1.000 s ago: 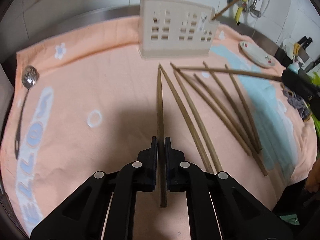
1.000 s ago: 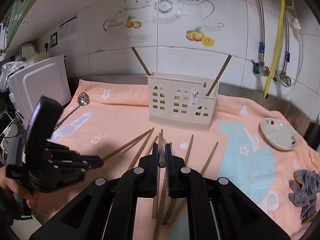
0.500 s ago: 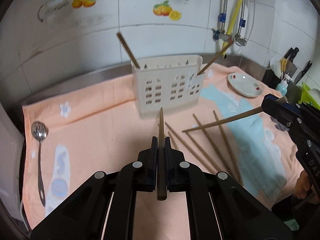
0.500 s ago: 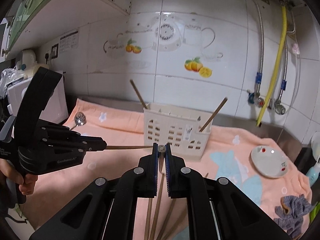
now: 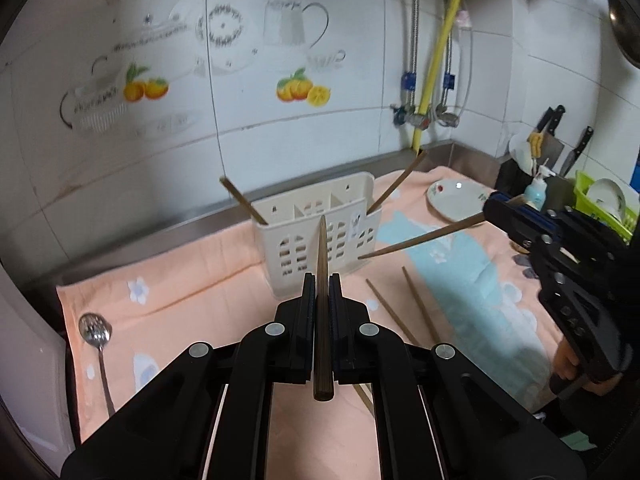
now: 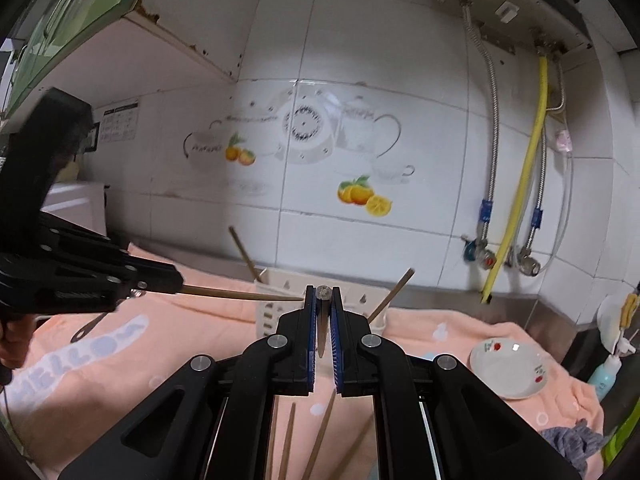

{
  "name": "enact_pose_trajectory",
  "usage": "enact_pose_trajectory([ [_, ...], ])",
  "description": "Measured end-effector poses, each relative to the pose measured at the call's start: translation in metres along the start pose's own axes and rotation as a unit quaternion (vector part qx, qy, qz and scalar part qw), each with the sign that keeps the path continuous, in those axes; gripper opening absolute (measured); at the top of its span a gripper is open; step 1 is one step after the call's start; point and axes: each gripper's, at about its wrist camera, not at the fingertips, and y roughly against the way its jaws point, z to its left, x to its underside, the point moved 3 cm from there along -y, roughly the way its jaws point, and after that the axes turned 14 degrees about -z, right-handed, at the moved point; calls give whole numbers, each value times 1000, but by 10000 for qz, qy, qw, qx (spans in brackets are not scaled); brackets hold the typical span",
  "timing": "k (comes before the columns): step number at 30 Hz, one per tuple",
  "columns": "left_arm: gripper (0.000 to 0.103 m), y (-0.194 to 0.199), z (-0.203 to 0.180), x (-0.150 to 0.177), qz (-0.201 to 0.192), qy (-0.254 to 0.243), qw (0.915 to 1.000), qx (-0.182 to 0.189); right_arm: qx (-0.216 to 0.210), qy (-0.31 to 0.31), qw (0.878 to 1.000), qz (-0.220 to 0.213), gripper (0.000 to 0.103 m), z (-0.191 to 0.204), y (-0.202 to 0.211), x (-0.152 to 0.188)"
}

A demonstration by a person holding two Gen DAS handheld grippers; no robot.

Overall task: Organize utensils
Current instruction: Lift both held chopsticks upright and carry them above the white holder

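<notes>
the left gripper [image 5: 322,280] is closed tight on a brown chopstick [image 5: 322,248]. the stick runs straight out between its black fingers, and its thin tip points at the holder [image 5: 320,236]. the blunt end sticks out behind the fingers.

the right gripper [image 6: 322,294] is also closed tight on a stick [image 6: 322,320]. we see this stick end-on, as a small round tip at the front of the fingers. in the left view the right gripper [image 5: 490,210] comes in from the right side, and its stick [image 5: 420,238] slants down to the left, with the tip just beside the holder's right end. a hand [image 5: 568,362] holds the handle below it.

the holder is a cream box with little window holes. it stands at the back of a peach towel [image 5: 192,292], near the tiled wall. two sticks already lean out of it, one at the left end [image 5: 242,200] and one at the right end [image 5: 396,184].

more sticks [image 5: 420,304] lie flat on the towel in front of the holder. a metal spoon [image 5: 96,336] lies at the towel's left side. a small plate [image 5: 456,196] sits to the right of the holder.
</notes>
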Motion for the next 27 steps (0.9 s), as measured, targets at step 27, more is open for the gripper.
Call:
enact_pose_trajectory([
  [27,6,-51,36,-31,902,-489,9946,-147,701,408,9888,-1251,6,1,-20,-34],
])
